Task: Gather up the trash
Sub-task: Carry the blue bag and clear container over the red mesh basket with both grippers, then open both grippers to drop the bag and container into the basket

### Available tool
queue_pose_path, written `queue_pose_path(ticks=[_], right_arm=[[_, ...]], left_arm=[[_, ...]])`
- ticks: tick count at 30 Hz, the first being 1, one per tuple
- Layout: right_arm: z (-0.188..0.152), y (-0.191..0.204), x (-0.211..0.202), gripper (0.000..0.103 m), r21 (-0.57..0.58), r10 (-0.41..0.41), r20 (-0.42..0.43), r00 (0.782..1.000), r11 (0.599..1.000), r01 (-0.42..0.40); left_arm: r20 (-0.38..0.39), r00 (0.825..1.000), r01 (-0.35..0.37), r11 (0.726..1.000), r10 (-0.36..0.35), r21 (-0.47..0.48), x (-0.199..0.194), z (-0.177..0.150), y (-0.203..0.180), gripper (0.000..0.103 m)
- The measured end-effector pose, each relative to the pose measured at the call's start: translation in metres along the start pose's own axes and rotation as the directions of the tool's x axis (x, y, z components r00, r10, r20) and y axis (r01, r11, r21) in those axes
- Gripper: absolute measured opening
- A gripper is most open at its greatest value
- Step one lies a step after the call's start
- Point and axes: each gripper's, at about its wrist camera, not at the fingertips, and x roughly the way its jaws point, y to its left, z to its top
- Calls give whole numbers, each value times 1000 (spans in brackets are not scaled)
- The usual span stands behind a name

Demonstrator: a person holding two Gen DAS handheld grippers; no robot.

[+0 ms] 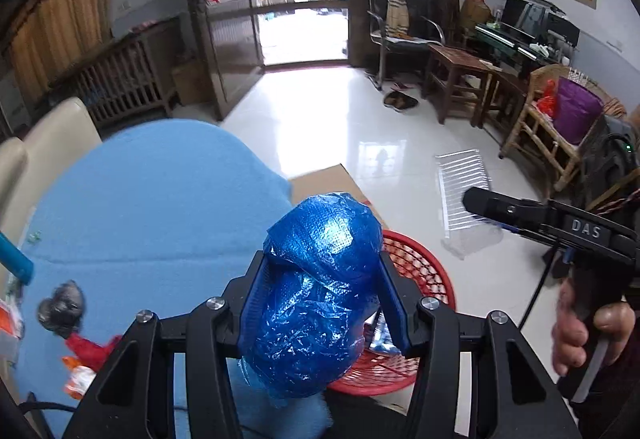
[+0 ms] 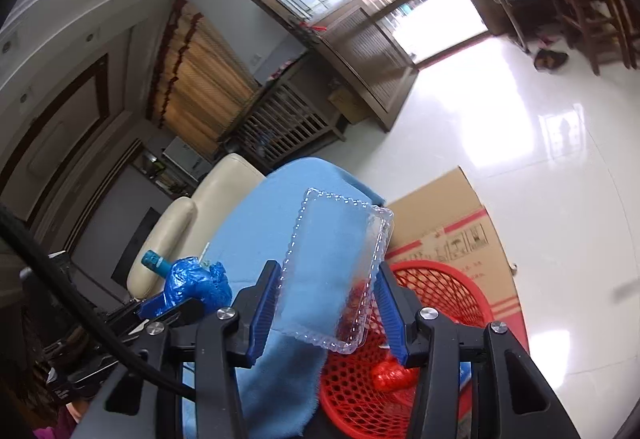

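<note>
We log: left gripper [image 1: 324, 275] pinching crumpled blue plastic wad [image 1: 316, 295] above red mesh basket [image 1: 420, 279] | right gripper [image 2: 326, 303] clamped on clear plastic tray [image 2: 336, 271], over blue cloth [image 2: 264, 231] edge and basket | basket on floor beside cardboard box [image 2: 448, 223].

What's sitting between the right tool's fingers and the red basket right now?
In the right wrist view, a clear plastic tray is clamped in the right tool; the red basket shows through it and below.
</note>
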Motion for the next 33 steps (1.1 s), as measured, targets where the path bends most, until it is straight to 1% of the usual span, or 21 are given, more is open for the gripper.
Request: queue_pose_path(ticks=[3, 6, 9, 14, 16, 18, 20, 22, 27, 31, 33], right_arm=[[-4, -11, 9, 50, 36, 0, -32, 999, 999, 2], [-7, -22, 16, 50, 70, -8, -61, 998, 997, 12], [-10, -31, 22, 50, 107, -7, -87, 996, 994, 17], [-12, -35, 28, 52, 128, -26, -116, 993, 991, 41], [-13, -37, 32, 55, 147, -22, -146, 989, 988, 43], [-15, -39, 36, 58, 164, -44, -168, 985, 984, 72], [-17, -43, 39, 65, 184, -45, -186, 981, 980, 80], [-18, -45, 40, 68, 197, -39, -189, 981, 977, 77], [-18, -43, 35, 68, 187, -47, -168, 985, 979, 78], [-16, -34, 32, 68, 159, -52, -146, 988, 984, 76], [-16, -31, 31, 68, 156, -51, -140, 989, 985, 73]], left_arm=[[-45, 998, 38, 999, -38, -1, 17, -9, -7, 54], [-92, 993, 78, 997, -79, -19, 31, -17, -10, 54], [-114, 988, 98, 995, -99, -21, 37, -19, -11, 54], [-127, 986, 112, 994, -111, 0, 38, -18, -13, 56], [-132, 986, 108, 994, -105, 12, 42, -17, -14, 58], [-138, 986, 95, 995, -93, 11, 44, -19, -9, 62], [-137, 987, 87, 996, -86, -4, 44, -18, -2, 62], [-130, 988, 80, 997, -82, -24, 42, -19, 6, 62], [-114, 991, 62, 996, -69, -64, 34, -22, 20, 62], [-108, 993, 43, 997, -50, -66, 27, -33, 23, 62], [-93, 995, 22, 999, -26, -50, 21, -36, 24, 62]])
